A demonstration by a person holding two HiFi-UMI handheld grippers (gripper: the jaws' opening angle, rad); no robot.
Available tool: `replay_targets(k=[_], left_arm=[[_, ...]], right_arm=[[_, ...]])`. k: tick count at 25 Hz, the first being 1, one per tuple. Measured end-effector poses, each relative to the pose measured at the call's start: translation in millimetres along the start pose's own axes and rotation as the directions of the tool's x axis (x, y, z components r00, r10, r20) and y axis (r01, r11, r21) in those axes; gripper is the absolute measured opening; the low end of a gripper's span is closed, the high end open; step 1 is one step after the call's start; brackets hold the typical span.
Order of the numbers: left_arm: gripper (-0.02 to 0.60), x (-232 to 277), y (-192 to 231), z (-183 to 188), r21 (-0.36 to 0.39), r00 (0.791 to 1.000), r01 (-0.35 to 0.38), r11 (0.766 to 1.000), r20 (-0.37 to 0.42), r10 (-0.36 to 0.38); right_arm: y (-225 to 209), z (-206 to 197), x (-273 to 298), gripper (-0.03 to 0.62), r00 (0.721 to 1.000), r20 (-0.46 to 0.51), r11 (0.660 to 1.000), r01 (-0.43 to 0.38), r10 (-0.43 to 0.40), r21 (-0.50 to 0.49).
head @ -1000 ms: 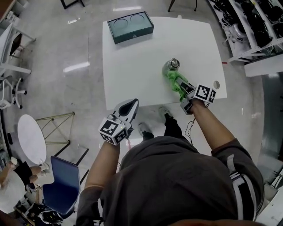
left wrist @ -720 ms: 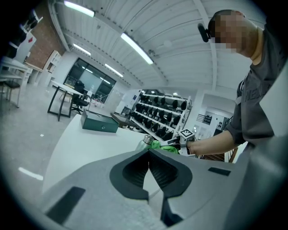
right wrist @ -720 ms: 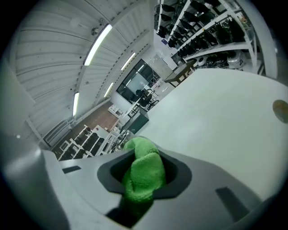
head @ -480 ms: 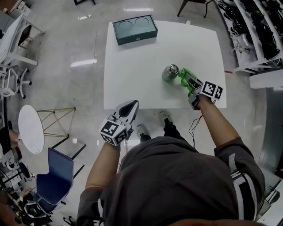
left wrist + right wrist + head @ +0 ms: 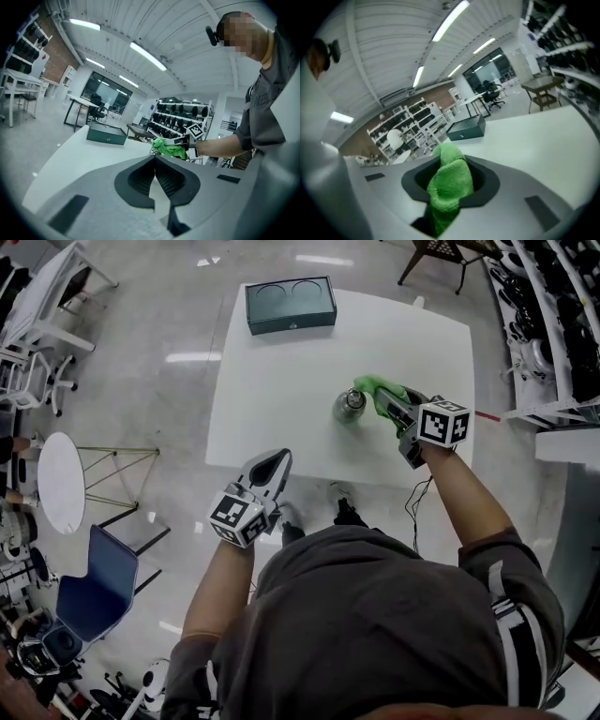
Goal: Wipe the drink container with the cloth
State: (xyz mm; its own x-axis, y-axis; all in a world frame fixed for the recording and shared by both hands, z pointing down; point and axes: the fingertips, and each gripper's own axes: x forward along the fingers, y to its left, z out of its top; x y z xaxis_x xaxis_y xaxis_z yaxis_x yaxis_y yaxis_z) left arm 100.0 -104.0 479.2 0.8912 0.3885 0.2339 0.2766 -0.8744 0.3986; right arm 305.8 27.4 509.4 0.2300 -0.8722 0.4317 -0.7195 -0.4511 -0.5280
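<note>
right gripper [image 5: 392,409] pinching cloth [image 5: 449,185], drink container [image 5: 350,406] clear only in head view

Your drink container [image 5: 350,406] — silvery, upright — stands well right of the dark box [image 5: 291,304], nearer you; your bunched green cloth [image 5: 382,388] sits just beside it, farther right.

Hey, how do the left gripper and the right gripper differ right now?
The left gripper is shut on nothing; the right gripper is shut on the green cloth. The left gripper hangs at the near edge of the table, while the right gripper reaches over the table and holds the cloth at the drink container. Both have their jaws closed.
</note>
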Motion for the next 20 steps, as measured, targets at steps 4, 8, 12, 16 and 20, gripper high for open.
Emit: replay_targets(k=[4,8,12,16,20], left_arm=[[0.005,10,-9,6,0.003,1.000,-0.022,1.000,0.021,0.022],[0.005,13,-13,8,0.008,0.999,-0.038,0.999,0.036,0.037],[0.005,15,-14,11,0.010,0.999,-0.030,0.999,0.041,0.030],[0.005,17,-14,11,0.012,0.999,-0.014,1.000,0.034,0.013],[0.005,17,-13,9,0.019,1.000,0.007,1.000,0.022,-0.007]], right_arm=[[22,10,13,0.082,0.989,-0.150,0.944,-0.051,0.002,-0.325],[42,4,24,0.083,0.971,-0.237,0.830,-0.111,-0.026,-0.547],[55,-21,21,0.083,0.956,-0.289,0.753,-0.158,-0.045,-0.638],[58,-42,10,0.083,0.949,-0.312,0.743,-0.172,-0.053,-0.647],[48,-63,1,0.083,0.941,-0.330,0.759,-0.161,-0.075,-0.631]])
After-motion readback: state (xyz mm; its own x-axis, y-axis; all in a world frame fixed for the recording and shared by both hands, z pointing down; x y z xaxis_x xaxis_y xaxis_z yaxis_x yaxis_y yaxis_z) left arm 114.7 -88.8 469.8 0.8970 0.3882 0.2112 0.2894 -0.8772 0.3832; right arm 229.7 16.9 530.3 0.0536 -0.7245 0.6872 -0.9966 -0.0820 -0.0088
